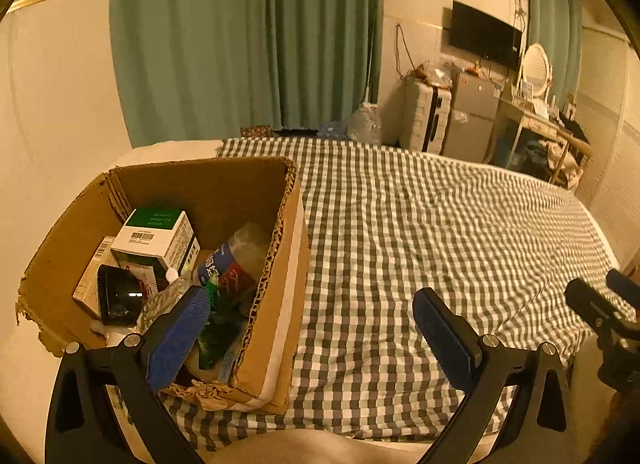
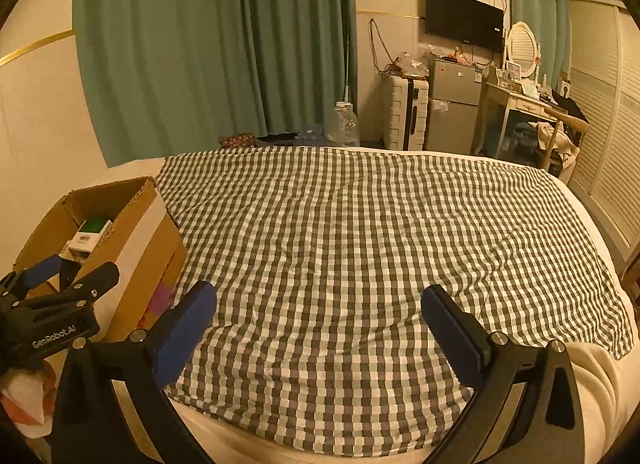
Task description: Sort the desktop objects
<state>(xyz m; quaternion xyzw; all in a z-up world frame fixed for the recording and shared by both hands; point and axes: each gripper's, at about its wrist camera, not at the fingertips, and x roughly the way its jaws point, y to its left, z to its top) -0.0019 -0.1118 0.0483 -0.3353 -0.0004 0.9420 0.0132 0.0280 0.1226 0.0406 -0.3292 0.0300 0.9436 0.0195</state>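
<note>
We see our left gripper (image 1: 310,324) and right gripper (image 2: 320,314) built alike: black angular arms, silver round screws at the joints, ribbed blue pads. White "GenRobot.AI" lettering marks the left gripper's black body.

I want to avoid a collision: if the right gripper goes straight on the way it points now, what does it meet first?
Probably only the green-and-white checked cloth. The open right gripper points down at a bare part of it, and the brown cardboard box stands off to its left.
</note>
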